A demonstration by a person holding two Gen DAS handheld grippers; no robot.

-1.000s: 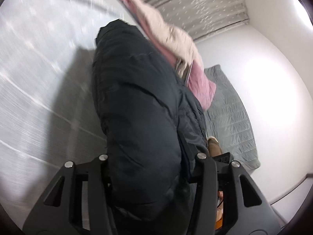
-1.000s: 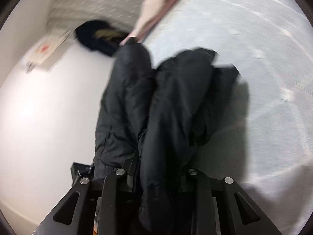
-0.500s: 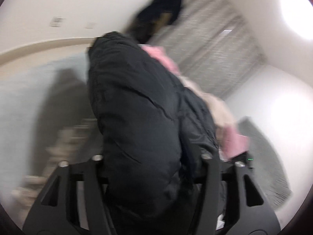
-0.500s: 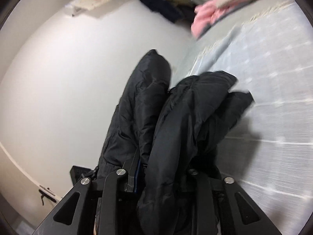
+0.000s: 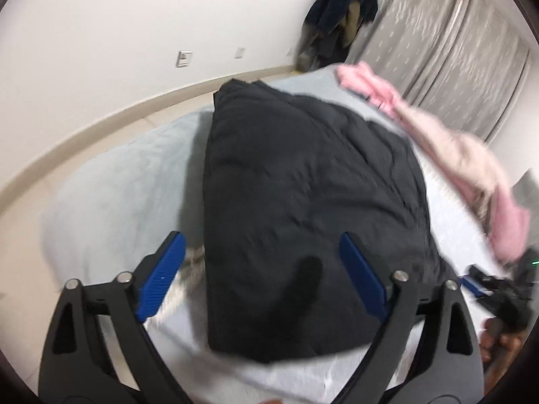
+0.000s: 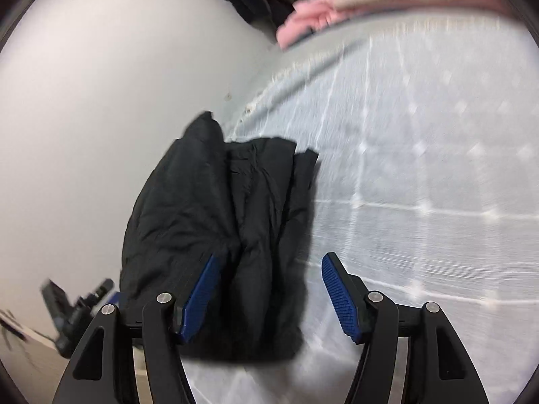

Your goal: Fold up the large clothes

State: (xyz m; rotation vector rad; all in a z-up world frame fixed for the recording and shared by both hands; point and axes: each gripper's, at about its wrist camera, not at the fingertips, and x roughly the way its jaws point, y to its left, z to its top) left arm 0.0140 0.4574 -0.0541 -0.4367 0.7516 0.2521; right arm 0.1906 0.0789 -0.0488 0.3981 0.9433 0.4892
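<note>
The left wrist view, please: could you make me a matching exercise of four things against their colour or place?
Things:
1. puffy jacket
2. fleecy garment
3. wall socket
4. left gripper

Descriptions:
A. pink and cream, beside the jacket towards the curtain
B. white plate above the skirting
C. black, folded on the pale blue bedcover
D. blue pads apart, touching no cloth

Pairs: 1-C, 2-A, 3-B, 4-D. The left gripper's jaws have just been opening; the jacket lies beyond them, not between the pads.
</note>
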